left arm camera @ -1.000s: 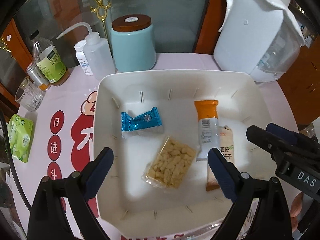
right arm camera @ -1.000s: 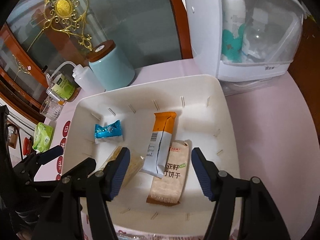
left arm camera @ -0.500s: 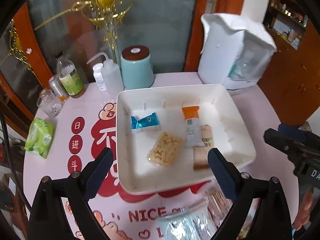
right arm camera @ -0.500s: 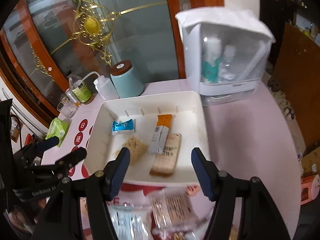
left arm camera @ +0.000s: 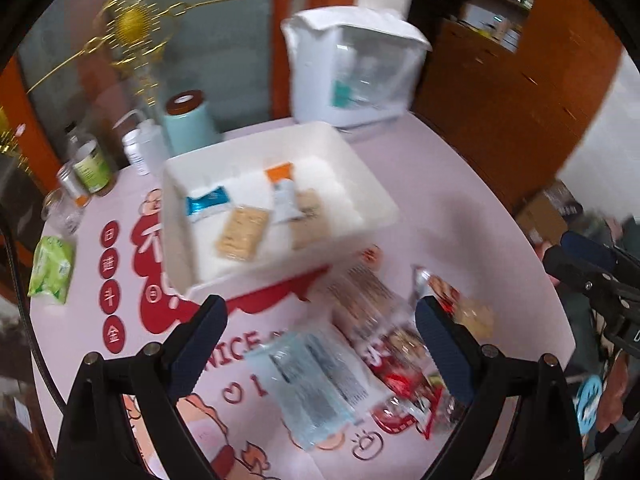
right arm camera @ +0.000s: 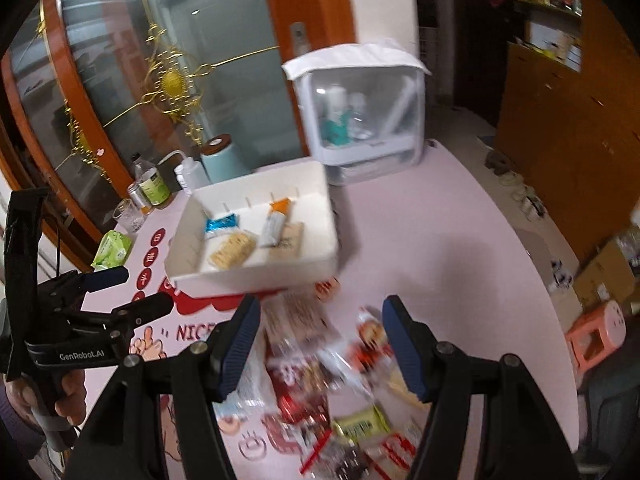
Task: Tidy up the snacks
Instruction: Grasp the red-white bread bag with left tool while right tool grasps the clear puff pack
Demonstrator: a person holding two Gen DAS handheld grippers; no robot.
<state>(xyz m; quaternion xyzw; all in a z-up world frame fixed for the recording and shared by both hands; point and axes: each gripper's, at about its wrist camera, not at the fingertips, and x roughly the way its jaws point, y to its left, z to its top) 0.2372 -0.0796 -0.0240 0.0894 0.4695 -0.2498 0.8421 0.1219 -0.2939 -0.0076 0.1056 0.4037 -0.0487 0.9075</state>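
**Four snacks binned, a heap still loose**

Round pink table (right arm camera: 460, 248), cartoon mat with "NICE" legible. White bin (left arm camera: 372, 184) at mid-table toward the far edge, holding four snacks: rice-crisp square (left arm camera: 242, 232), tan biscuit pack (left arm camera: 306, 220), orange-topped bar (left arm camera: 282, 192), blue candy (left arm camera: 208, 203). Loose snack pile (right arm camera: 320, 368) at the near edge, too blurred for brands. Left gripper (left arm camera: 320, 344) spread wide, empty, above a clear pack (left arm camera: 316, 376). Right gripper (right arm camera: 320, 344) likewise parted, holding nothing. Probably between picks: next, lowering onto one packet, pinching an edge, carrying to the bin. "GenRobot.AI" readable on the left handle.
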